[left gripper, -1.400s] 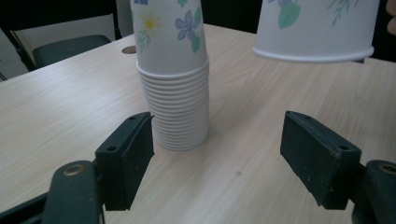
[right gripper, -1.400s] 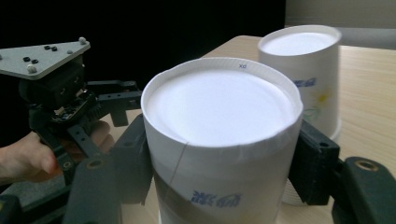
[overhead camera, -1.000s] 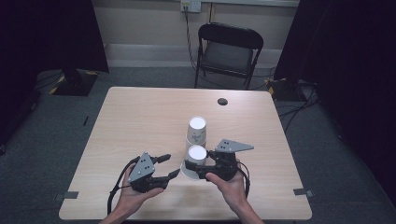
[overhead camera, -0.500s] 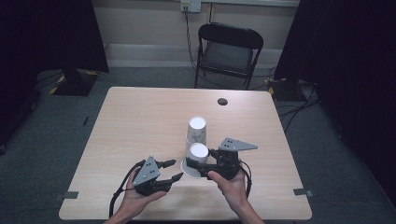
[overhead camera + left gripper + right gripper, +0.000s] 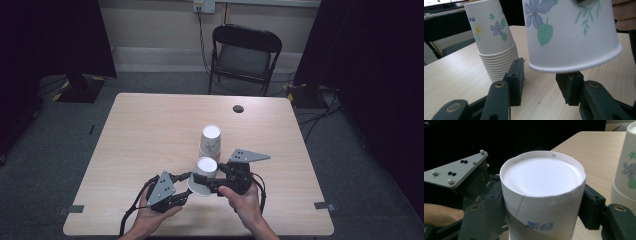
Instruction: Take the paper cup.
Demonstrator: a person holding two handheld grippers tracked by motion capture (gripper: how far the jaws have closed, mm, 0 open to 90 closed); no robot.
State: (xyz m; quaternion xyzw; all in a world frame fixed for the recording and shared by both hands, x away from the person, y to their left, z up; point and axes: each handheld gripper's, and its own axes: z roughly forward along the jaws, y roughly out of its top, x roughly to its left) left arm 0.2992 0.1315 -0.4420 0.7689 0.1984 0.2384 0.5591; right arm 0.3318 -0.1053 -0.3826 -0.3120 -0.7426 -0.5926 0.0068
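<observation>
Now my right gripper clamps the upside-down white flower-printed paper cup near the table's front edge, just beside the stack of matching paper cups. My left gripper, jaws unclosed though just narrowing, should seat squarely on the rim before squeezing.

Left tool: black body, grey three-cornered plate on top carrying small dark dots and pale studs at the corners; a black cable loops from its 7 o'clock side. Jaws are matte black blocks on dark arms, brass-coloured pivot pins at the joints.

Right tool: same black build, same grey plate at 1 o'clock, black cable looping at 3 o'clock.

Forearms bare; no sleeves visible.
</observation>
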